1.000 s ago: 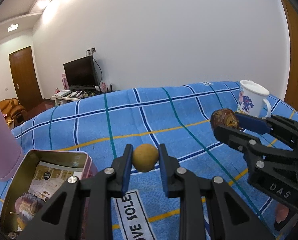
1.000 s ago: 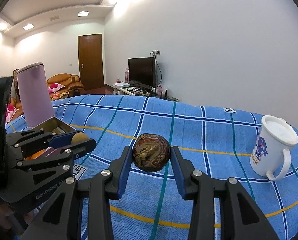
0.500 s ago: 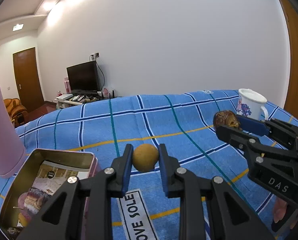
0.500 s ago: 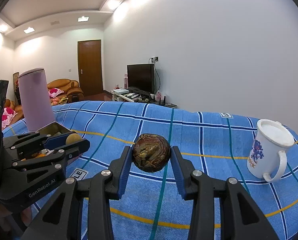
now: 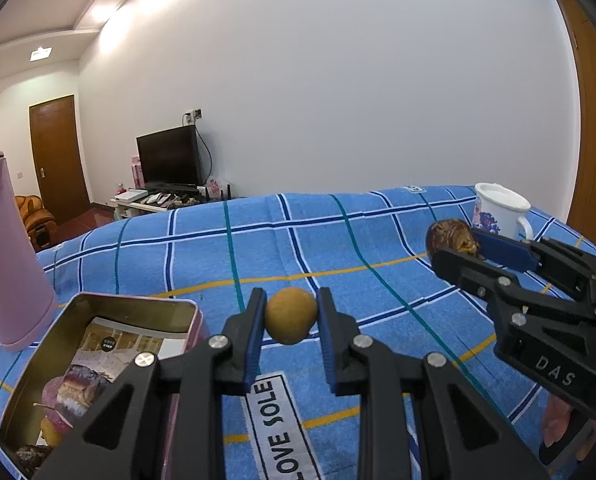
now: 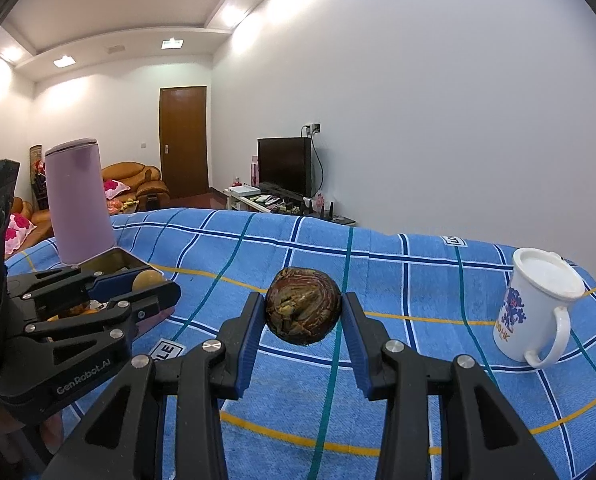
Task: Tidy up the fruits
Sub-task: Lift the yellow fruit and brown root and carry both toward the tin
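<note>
My left gripper (image 5: 291,317) is shut on a small round tan fruit (image 5: 291,315), held above the blue checked cloth (image 5: 338,248). Just to its lower left stands an open metal tin (image 5: 97,308) with several fruits inside. My right gripper (image 6: 304,314) is shut on a dark brown mottled round fruit (image 6: 304,311), also held above the cloth. In the left wrist view the right gripper (image 5: 456,246) shows at the right with its brown fruit (image 5: 450,236). Seen from the right wrist, the left gripper (image 6: 149,284) sits at the left with the tan fruit (image 6: 147,280) over the tin (image 6: 113,258).
A tall pink tumbler (image 6: 79,204) stands beside the tin at the left. A white mug with a blue pattern (image 6: 538,306) stands on the cloth at the right. A label reading "LOVE SOLE" (image 5: 277,428) is sewn on the cloth. Beyond the table are a television, a door and a sofa.
Both grippers keep their fruits. The views have tilted slightly, so the table sits lower in both frames; neither hand has shifted noticeably.
</note>
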`<state>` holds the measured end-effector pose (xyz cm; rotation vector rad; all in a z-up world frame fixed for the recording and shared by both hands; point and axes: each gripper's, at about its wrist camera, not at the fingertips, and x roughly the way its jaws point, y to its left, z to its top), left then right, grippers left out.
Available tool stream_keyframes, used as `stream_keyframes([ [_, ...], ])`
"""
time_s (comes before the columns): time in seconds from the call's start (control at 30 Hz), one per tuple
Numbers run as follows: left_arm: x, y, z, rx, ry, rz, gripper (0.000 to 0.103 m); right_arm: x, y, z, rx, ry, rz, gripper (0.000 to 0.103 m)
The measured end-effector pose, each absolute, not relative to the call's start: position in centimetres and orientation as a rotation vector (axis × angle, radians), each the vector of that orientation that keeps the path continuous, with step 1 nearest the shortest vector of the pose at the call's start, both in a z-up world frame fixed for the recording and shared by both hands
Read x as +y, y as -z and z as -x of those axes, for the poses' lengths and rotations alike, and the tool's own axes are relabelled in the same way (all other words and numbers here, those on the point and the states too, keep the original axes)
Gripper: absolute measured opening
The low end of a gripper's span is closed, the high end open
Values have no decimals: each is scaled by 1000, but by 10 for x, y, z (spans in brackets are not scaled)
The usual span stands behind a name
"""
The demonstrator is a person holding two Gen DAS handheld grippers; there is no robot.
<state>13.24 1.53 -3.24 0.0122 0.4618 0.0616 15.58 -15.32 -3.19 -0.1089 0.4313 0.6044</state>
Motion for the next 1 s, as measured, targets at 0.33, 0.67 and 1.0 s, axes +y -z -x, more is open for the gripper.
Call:
stream_keyframes([
  [0.33,20,31,-122,458,-67,-1,27,-150,31,-151,421,-614,116,41],
  [0.67,31,31,-98,449,-80,-10,27,-128,29,-138,408,-665,162,41],
  [1.0,42,33,-84,466,-98,-3,27,-111,30,-130,406,-702,194,41],
])
